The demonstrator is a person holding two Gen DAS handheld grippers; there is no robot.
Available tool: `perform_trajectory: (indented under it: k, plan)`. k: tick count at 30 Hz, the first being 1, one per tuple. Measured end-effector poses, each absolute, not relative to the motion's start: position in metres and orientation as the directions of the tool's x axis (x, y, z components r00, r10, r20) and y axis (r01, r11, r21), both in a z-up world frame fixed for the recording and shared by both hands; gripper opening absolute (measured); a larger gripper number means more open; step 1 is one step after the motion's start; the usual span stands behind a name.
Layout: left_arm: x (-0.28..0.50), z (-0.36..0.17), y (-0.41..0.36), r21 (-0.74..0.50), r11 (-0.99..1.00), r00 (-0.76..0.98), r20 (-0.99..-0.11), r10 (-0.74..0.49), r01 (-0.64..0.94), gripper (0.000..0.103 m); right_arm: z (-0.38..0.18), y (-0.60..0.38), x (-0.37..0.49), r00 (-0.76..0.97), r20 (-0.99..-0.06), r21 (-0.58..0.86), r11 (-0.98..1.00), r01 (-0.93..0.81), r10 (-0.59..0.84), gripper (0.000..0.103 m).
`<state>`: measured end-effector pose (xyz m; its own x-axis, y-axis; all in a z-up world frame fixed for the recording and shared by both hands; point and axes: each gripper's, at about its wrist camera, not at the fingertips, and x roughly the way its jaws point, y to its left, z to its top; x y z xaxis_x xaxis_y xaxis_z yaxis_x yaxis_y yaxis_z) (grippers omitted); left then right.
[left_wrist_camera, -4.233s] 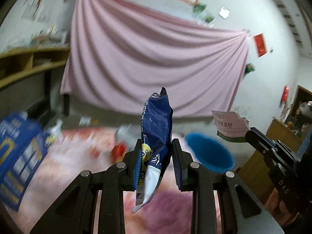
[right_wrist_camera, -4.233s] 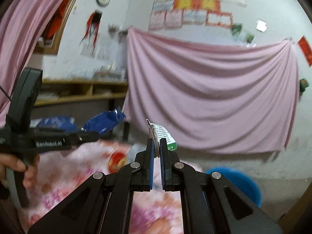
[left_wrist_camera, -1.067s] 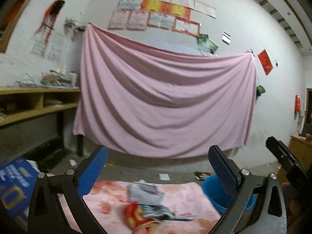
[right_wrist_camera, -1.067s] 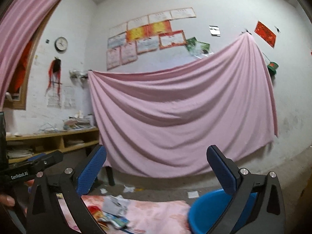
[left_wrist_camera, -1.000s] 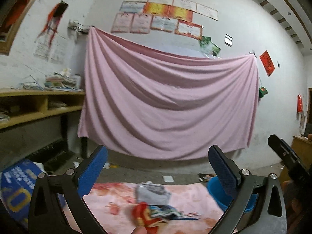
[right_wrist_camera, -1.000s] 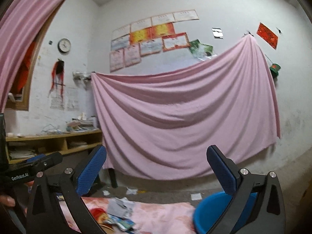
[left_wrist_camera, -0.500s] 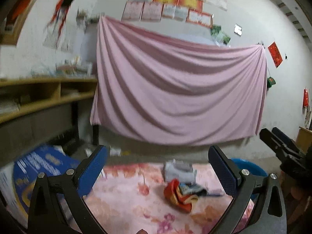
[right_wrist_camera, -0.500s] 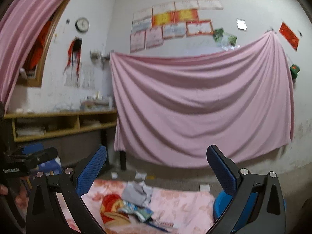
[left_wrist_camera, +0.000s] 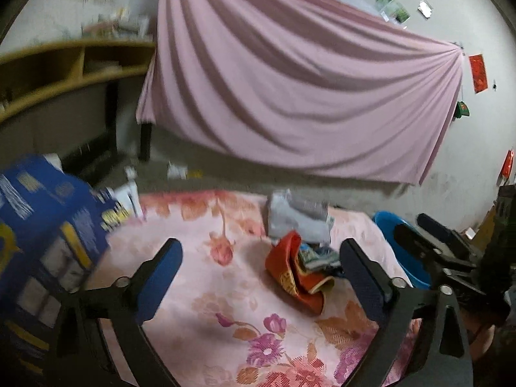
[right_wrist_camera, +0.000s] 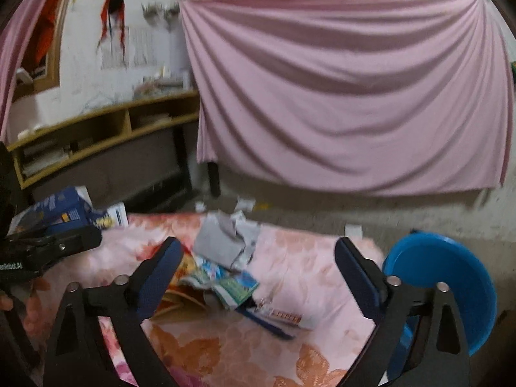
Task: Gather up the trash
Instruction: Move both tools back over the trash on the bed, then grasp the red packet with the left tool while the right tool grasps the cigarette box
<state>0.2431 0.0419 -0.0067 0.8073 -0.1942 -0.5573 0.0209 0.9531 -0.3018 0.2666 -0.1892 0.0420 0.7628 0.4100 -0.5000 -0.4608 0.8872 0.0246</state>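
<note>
**Both grippers empty above the trash pile**

Since four seconds ago, the left gripper [left_wrist_camera: 259, 269] has let go its blue snack bag and the right gripper [right_wrist_camera: 258, 269] its paper scrap; both now stand spread wide, holding nothing. The trash pile [right_wrist_camera: 222, 271], with its red packet [left_wrist_camera: 295, 279], lies on the floral pink cloth [left_wrist_camera: 206, 306]. The blue basin [right_wrist_camera: 451, 277] sits just right of the cloth; a pink drape [right_wrist_camera: 348, 96] hangs behind.

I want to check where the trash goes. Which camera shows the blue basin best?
The right wrist view: the blue basin shows most of its round rim and inside, beside the floral cloth's right edge, only partly cut by the right gripper. The left wrist view shows just a sliver of it behind the other gripper.
</note>
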Motion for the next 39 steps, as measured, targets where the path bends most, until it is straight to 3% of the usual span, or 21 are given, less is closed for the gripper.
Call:
perform_trajectory:
  k: [4, 6, 10, 17, 19, 22, 24, 34, 37, 39]
  plan:
    - [0.263, -0.024, 0.037, -0.330, 0.943, 0.735, -0.631, -0.250, 0.037, 0.063, 0.025, -0.182, 0.285, 0.682, -0.605, 0.056, 0.876, -0.480, 0.412, 0.074]
    - [0.269, -0.030, 0.032, -0.344, 0.937, 0.707, -0.649, -0.280, 0.055, 0.060, 0.018, -0.179, 0.292, 0.641, -0.645, 0.077, 0.871, -0.486, 0.415, 0.070]
    - [0.282, -0.043, 0.024, -0.347, 0.936, 0.649, -0.700, -0.297, 0.053, 0.043, 0.010, -0.173, 0.303, 0.586, -0.693, 0.106, 0.863, -0.493, 0.420, 0.068]
    - [0.299, -0.060, 0.021, -0.405, 0.914, 0.587, -0.733, -0.345, 0.032, 0.041, -0.006, -0.165, 0.316, 0.498, -0.752, 0.154, 0.850, -0.504, 0.432, 0.065]
    - [0.300, -0.061, 0.023, -0.414, 0.910, 0.586, -0.731, -0.349, 0.025, 0.032, -0.008, -0.164, 0.319, 0.475, -0.761, 0.172, 0.843, -0.509, 0.442, 0.063]
    - [0.302, -0.063, 0.027, -0.429, 0.903, 0.581, -0.731, -0.357, 0.015, 0.027, -0.014, -0.163, 0.323, 0.439, -0.779, 0.193, 0.836, -0.513, 0.449, 0.060]
    - [0.301, -0.062, 0.029, -0.433, 0.901, 0.584, -0.728, -0.360, 0.016, 0.026, -0.015, -0.163, 0.325, 0.421, -0.779, 0.216, 0.830, -0.514, 0.464, 0.053]
    - [0.293, -0.056, 0.025, -0.414, 0.910, 0.593, -0.728, -0.345, 0.021, 0.022, -0.018, -0.156, 0.323, 0.372, -0.789, 0.250, 0.808, -0.534, 0.490, 0.035]
    - [0.288, -0.055, 0.026, -0.413, 0.911, 0.599, -0.724, -0.342, 0.021, 0.021, -0.017, -0.154, 0.319, 0.370, -0.788, 0.250, 0.804, -0.540, 0.493, 0.026]
    - [0.285, -0.053, 0.028, -0.410, 0.912, 0.604, -0.723, -0.335, 0.015, 0.021, -0.015, -0.154, 0.315, 0.377, -0.784, 0.243, 0.803, -0.544, 0.493, 0.015]
